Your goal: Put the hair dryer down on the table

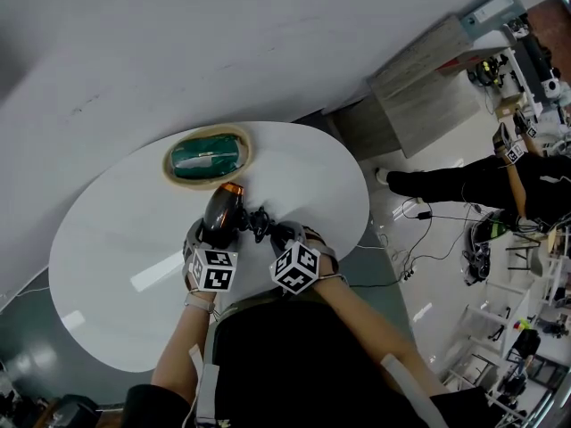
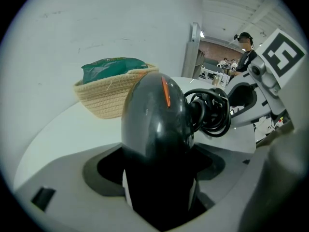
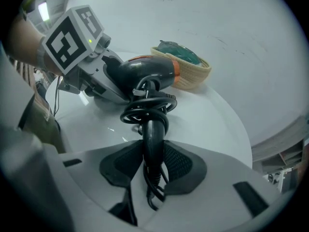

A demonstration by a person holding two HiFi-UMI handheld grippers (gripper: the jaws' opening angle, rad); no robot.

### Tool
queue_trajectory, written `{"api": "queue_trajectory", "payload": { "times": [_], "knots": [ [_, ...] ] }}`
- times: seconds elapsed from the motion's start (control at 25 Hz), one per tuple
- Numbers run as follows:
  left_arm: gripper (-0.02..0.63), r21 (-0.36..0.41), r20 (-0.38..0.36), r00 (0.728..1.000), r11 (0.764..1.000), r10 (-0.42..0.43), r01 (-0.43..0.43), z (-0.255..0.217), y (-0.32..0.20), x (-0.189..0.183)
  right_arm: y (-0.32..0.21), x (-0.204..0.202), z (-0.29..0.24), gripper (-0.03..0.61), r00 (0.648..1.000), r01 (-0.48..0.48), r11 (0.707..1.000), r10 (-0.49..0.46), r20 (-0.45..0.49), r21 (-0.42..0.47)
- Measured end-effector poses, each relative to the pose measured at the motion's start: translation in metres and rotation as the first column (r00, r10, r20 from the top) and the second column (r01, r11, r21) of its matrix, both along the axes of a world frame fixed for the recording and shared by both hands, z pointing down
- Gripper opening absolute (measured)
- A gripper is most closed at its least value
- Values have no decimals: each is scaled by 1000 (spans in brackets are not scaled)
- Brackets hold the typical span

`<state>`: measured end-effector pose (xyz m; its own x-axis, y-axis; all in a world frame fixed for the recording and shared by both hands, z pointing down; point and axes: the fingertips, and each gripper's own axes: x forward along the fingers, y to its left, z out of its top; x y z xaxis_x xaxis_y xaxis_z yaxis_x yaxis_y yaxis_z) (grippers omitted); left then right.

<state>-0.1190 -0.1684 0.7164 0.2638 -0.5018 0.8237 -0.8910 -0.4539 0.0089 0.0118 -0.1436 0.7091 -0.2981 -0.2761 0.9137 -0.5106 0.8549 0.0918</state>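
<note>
- Forearms (image 1: pixel 178 346) come in over the table's (image 1: pixel 116 275) near edge. Why both grippers on one hair dryer (image 1: pixel 223 210)?
- It's an awkward shape, I'd say. Left gripper (image 2: pixel 159 187) is clamped on the dark body. Right gripper (image 3: pixel 152 166) is clamped on the handle (image 3: pixel 153 134), with the cord (image 3: pixel 147 105) coiled just above its jaws. Two grips should stop it swinging.
- Is it down yet?
- Can't tell. It hangs low over the table near that edge, nozzle toward the basket (image 2: pixel 104 100) with the green bag (image 2: pixel 113 65) at the far edge, apart from it. Bare top lies beneath, so I'd judge lowering and letting go are what's left.
</note>
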Motion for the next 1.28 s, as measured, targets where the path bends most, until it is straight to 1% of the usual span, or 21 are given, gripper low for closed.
{"api": "queue_trajectory", "payload": {
  "times": [0.2, 0.44, 0.6, 0.76, 0.88, 1.04, 1.2, 1.28],
  "knots": [
    [379, -42, -17, 1000, 999, 4, -5, 5, 1, 2, -1, 1, 1, 146, 1000, -21, 1000, 21, 8, 8],
    [380, -41, -17, 1000, 999, -8, 7, 4, 3, 0, 2, 0, 2, 179, 1000, -16, 1000, 16, 14, 0],
    [391, -62, -25, 999, 998, -34, 32, 5, 6, -4, 3, 1, 2, 181, 1000, -17, 1000, 17, 20, 1],
    [393, -58, -13, 998, 997, -54, 54, 0, 9, -7, 5, 4, -2, 181, 999, -12, 1000, 12, 33, -2],
    [393, -52, -8, 997, 996, -76, 75, -7, 12, -9, 6, 4, -8, 181, 998, -25, 1000, 26, 62, -19],
    [391, -39, -26, 992, 992, -123, 122, -19, 15, -11, 4, 6, -19, 178, 994, -43, 999, 46, 103, -33],
    [390, -16, -44, 986, 987, -163, 163, -37, 22, -14, -1, 8, -39, 149, 985, -63, 998, 66, 157, -28],
    [373, 2, -55, 981, 982, -189, 189, -50, 26, -15, -3, 7, -52, 132, 979, -71, 997, 75, 190, -28]
  ]
}}
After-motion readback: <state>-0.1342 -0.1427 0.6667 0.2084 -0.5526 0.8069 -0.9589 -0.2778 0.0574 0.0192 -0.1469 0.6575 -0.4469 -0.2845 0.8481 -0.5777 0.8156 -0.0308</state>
